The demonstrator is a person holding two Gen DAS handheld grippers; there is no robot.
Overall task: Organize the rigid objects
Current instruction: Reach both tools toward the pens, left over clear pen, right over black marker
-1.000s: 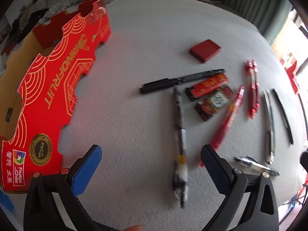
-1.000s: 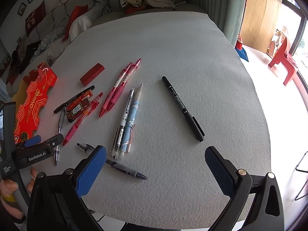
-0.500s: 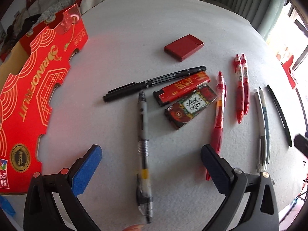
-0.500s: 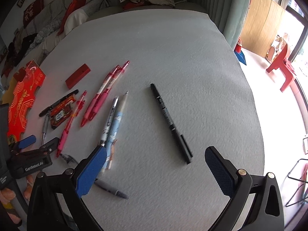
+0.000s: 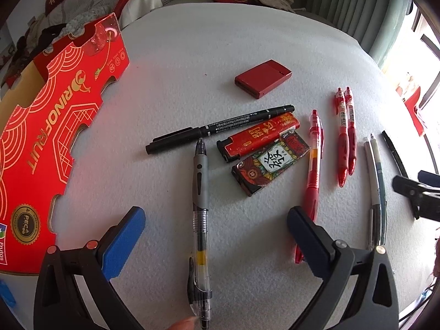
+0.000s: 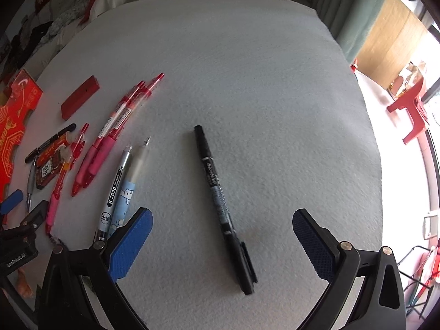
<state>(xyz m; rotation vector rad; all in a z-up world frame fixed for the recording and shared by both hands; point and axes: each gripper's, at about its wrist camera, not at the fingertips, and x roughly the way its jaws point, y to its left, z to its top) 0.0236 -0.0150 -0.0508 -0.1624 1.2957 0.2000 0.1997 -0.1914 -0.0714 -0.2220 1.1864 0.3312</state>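
Observation:
My left gripper (image 5: 216, 218) is open above a grey and clear gel pen (image 5: 200, 209) that lies between its fingers, pointing away. Beyond it lie a black marker (image 5: 220, 129), two lighters (image 5: 258, 137) (image 5: 271, 163), a red case (image 5: 263, 79) and three red pens (image 5: 313, 170). My right gripper (image 6: 222, 221) is open above a second black marker (image 6: 223, 206) that lies between its fingers. Two pale pens (image 6: 121, 187) lie just left of its left finger.
A red cardboard fruit box (image 5: 52, 126) stands at the table's left edge. The grey felt table (image 6: 247, 68) stretches far and right, ending near a red chair (image 6: 409, 104). The left gripper also shows in the right wrist view (image 6: 16, 220).
Both grippers have moved forward and lower over the table. The gel pen has come between the left fingers and the black marker between the right fingers. Both stay open.

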